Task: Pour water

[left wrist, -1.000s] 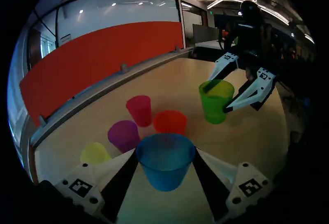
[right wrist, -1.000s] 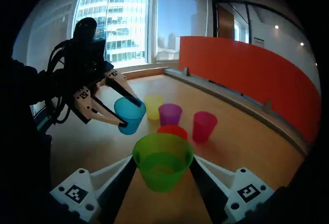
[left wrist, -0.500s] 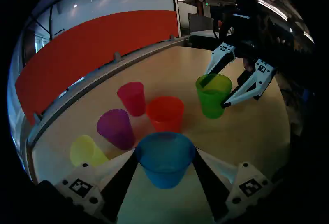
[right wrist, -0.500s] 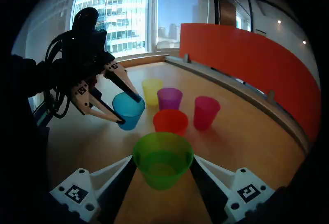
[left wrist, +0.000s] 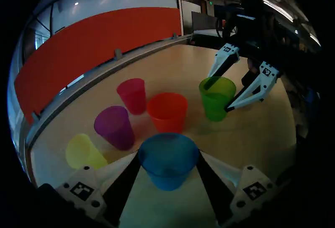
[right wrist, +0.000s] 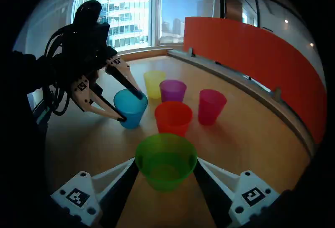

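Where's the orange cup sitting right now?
In the right gripper view the orange cup stands on the wooden table mid-frame, between the blue cup on its left and the pink cup on its right.

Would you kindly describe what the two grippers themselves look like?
Both the left gripper and right gripper have white, tapered fingers with black inner faces, each carrying a square black-and-white marker. Seen from the right gripper view, the left one's body is dark and bulky, with black cables looping from it.
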Demonstrator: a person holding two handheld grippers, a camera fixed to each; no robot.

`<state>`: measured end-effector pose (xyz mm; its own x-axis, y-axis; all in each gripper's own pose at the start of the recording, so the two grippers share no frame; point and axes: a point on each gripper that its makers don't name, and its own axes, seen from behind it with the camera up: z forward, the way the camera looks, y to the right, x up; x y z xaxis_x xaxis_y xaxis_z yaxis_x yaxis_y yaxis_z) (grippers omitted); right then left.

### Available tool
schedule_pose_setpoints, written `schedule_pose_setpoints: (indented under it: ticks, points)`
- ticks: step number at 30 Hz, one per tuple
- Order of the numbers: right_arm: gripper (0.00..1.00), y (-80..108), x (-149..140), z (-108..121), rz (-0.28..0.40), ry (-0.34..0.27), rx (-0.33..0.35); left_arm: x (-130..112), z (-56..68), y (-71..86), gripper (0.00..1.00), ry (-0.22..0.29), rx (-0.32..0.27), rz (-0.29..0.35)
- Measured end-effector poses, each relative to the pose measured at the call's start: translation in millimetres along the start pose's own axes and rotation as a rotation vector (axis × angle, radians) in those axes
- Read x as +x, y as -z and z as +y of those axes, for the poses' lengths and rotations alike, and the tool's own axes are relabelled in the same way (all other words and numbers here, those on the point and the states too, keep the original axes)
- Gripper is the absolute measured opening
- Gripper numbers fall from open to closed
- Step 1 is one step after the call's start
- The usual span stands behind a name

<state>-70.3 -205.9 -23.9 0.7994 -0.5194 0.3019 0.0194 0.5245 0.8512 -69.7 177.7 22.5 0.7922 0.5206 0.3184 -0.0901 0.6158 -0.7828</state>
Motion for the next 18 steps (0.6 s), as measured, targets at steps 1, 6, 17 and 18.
schedule_pose_setpoints:
  ticks: [1, 6, 17, 18]
  points:
    - [0.9, -0.2, 0, 0, 0.0, -0.001, 0.0, -1, 0.2, -0.3, 0.88, 0.002, 0.0, 0.001]
    - [0.9, -1.1, -1, 0, -0.002, -0.003, -0.002, -4, 0.3, -1.0, 0.88, 0.015, 0.0, 0.006]
    - [0.9, -5.1, -8, -3, -0.013, -0.004, -0.005, -11, 0.8, 5.4, 0.89, 0.026, -0.002, 0.006]
    - [0.9, -5.7, -8, -4, -0.014, -0.004, -0.004, -12, 1.0, 6.0, 0.89, 0.026, -0.002, 0.004]
